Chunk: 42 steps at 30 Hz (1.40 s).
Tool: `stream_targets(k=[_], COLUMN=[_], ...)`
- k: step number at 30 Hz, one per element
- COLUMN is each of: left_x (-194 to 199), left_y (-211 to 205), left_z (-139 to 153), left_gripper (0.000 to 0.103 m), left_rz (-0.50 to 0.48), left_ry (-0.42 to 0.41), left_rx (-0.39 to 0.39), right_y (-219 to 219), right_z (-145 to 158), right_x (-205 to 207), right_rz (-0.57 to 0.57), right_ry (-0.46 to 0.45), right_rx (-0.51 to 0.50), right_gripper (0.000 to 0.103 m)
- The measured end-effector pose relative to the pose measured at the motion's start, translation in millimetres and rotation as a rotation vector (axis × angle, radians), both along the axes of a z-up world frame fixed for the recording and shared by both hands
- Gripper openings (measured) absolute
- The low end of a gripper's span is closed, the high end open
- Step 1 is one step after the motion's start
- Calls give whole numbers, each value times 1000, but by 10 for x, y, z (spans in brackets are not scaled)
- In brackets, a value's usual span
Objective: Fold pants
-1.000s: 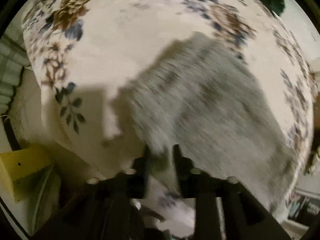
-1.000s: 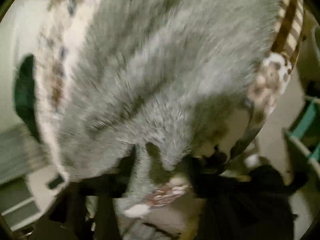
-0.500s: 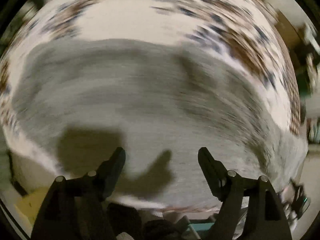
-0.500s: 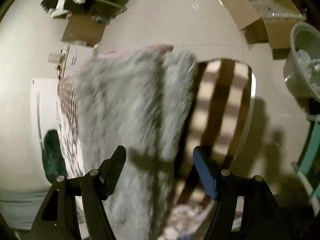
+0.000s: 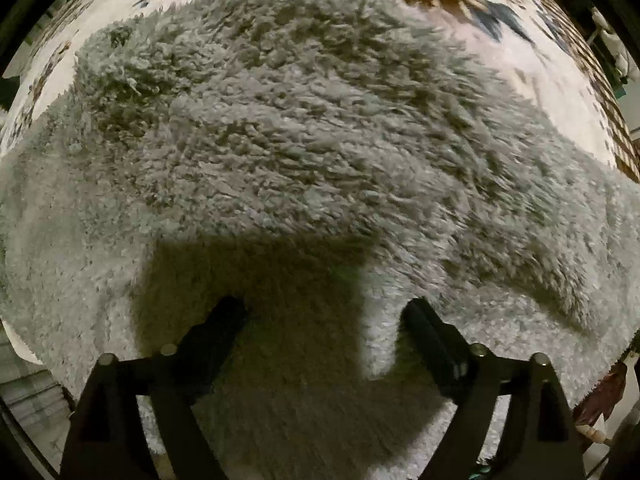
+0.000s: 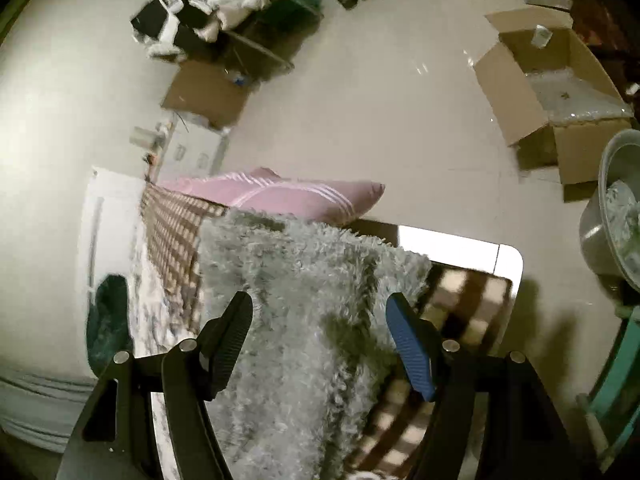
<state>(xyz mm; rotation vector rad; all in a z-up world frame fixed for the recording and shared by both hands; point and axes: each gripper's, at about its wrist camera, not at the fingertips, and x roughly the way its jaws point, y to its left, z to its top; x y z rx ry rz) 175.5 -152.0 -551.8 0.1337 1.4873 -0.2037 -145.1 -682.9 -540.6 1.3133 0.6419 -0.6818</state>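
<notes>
The jaws of both grippers stand wide apart and hold nothing. The left gripper (image 5: 324, 312) hangs close over the pants (image 5: 320, 152), and its two black fingers (image 5: 224, 328) throw a dark shadow on the fluffy grey cloth just in front of them. The right gripper (image 6: 320, 312) is higher and looks along the pants (image 6: 304, 304) from one end; one of its fingers carries a blue pad (image 6: 408, 348), the other a black one.

The pants are made of long grey pile and lie spread on a bed. In the left wrist view they fill nearly the whole picture, with a raised fold across the middle. In the right wrist view they run as a long band away from the gripper, with a lengthwise fold line on the right part.

Under the pants there is a floral sheet (image 5: 500, 40) and a brown checked blanket (image 6: 172, 232). A pink pillow (image 6: 280, 196) lies just beyond the far end of the pants. On the pale floor (image 6: 380, 112) behind the bed stand an open cardboard box (image 6: 552, 92), a flat piece of cardboard (image 6: 204, 92) and a grey basin (image 6: 616, 208).
</notes>
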Motion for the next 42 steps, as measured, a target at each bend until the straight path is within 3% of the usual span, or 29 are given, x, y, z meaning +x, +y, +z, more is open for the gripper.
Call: stream_targets(k=[1, 2, 3, 4, 8, 11, 13, 15, 17, 18, 21, 25, 28, 31, 37, 39, 40, 41, 42], left_x=[20, 38, 49, 98, 245, 469, 499, 509, 504, 483, 361, 157, -8, -33, -91, -116, -116, -115, -118], left_y=[5, 4, 3, -30, -52, -210, -209, -225, -311, -316, -264, -195, -111, -79, -66, -64, -62, -63, -63], left_z=[-22, -40, -66, -100, -184, -277, -291, -311, -377, -374, -363, -291, -182, -142, -151, -149, -148, -148, -143], left_gripper=[94, 98, 99, 101, 103, 103, 103, 103, 103, 103, 103, 103, 103, 103, 103, 103, 103, 103, 103], left_rz=[-1, -2, 0, 1, -2, 1, 8, 14, 20, 20, 19, 19, 17, 20, 24, 25, 25, 26, 24], left_ry=[-1, 0, 1, 4, 12, 11, 5, -7, -20, -27, -34, -42, -41, -49, -56, -56, -53, -50, -40], left_rx=[-1, -1, 0, -1, 1, 1, 5, 8, 7, 5, 3, 0, 1, -8, -5, -2, 2, 1, -1], right_y=[-26, -36, -19, 7, 63, -11, -22, -41, -35, -14, 79, 212, 197, 121, 26, -5, -37, -62, -62], right_z=[-75, -100, -130, -139, 181, 85, -143, -215, -154, -134, -265, -586, -629, -709, -814, -831, -833, -804, -753], right_x=[139, 216, 279, 292, 72, -57, -118, -207, -320, -405, -497, -308, -246, -129, 6, 36, 71, 144, 182], right_rz=[36, 71, 105, 108, 23, 17, 53, 39, 10, -6, 16, 106, 80, 63, 22, -4, -9, -4, -1], right_ry=[36, 80, 130, 191, 280, 280, 205, 139, 103, 64, 28, -21, -136, -258, -319, -320, -300, -272, -243], right_rx=[12, 12, -2, -39, -177, -97, 43, 113, 98, 103, 175, 240, 199, 215, 232, 229, 222, 211, 183], right_gripper=[64, 32, 9, 5, 4, 5, 7, 17, 47, 51, 52, 52, 70, 74, 74, 68, 48, 22, 19])
